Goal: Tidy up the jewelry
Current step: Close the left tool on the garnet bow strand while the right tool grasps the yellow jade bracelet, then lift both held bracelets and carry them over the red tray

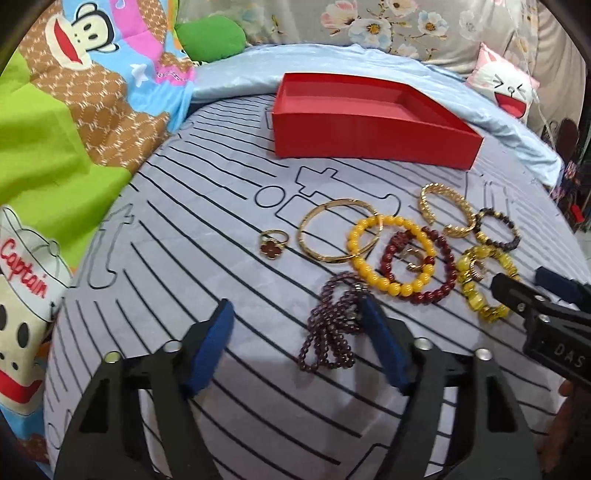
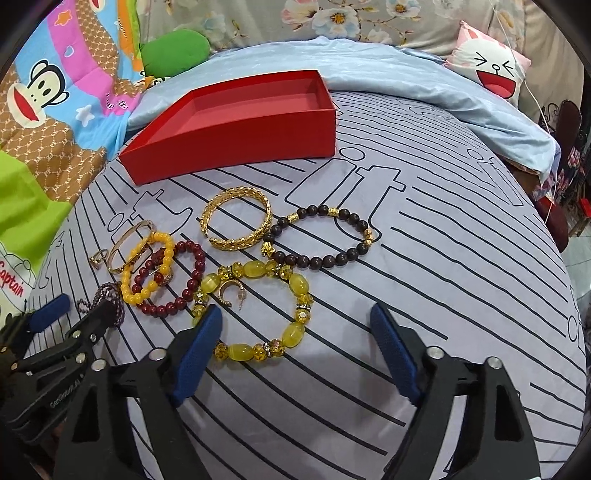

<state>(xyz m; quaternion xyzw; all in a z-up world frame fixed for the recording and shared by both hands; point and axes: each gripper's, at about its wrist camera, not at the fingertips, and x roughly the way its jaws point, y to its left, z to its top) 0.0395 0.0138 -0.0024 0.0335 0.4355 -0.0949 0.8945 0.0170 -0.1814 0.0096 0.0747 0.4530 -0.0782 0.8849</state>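
Showing both grippers spread wide, grasping nothing: left gripper [image 1: 295,332] over purple bead strand [image 1: 332,332], right gripper [image 2: 295,343] around yellow crystal bracelet [image 2: 291,332]; remaining bracelets clustered on striped sheet [image 2: 443,258] before red box [image 2: 236,140].

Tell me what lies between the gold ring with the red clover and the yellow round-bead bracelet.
The plain gold bangle lies between the gold ring with the red clover and the yellow round-bead bracelet, which overlaps its far side. The left wrist view shows it best.

Home bedroom: striped bedsheet [image 2: 424,258], cartoon monkey quilt [image 1: 92,92], floral pillows [image 1: 388,26].
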